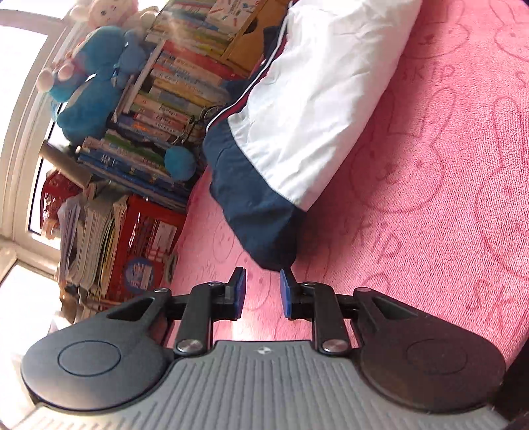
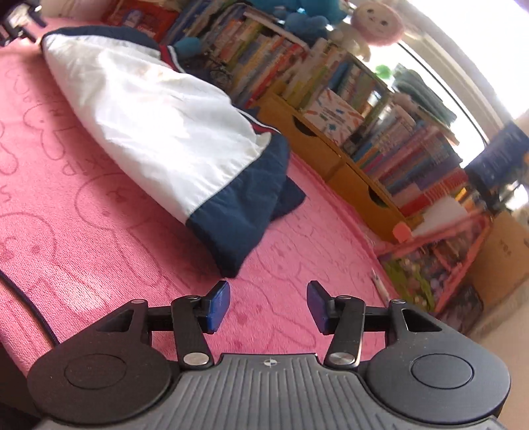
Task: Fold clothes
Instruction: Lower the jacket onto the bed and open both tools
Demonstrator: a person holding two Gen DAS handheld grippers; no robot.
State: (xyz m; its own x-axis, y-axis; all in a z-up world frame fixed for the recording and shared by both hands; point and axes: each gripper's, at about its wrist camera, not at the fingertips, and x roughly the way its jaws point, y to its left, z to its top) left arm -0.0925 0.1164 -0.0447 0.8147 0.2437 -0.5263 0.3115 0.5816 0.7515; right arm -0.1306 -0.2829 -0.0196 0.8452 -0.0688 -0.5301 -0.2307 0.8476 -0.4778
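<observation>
garment: a white and navy jacket [image 1: 297,109] lies folded on the pink cover [image 1: 429,198]; white panel on top, navy hem at the near end, red and white piping along one edge.
where: in the left wrist view its navy corner lies just beyond the fingertips; in the right wrist view the jacket [image 2: 158,132] lies ahead and to the left, a navy flap sticking out to its right.
left claw: the left gripper [image 1: 263,292] hangs over the cover with a narrow gap between its blue pads [image 1: 287,294]; nothing is between them, and the navy corner is near but not pinched.
right claw: the right gripper [image 2: 268,306] is about half open over bare cover, pads [image 2: 218,306] empty and clear of the jacket.
cover: pink towelling with outlined rabbits and the word "skip".
surroundings: stacked books [image 1: 165,99] and a blue plush [image 1: 92,79] beside the cover; wooden drawers [image 2: 317,145] under book rows [image 2: 406,145]; a pink-headed plush [image 2: 373,20] near the window.
</observation>
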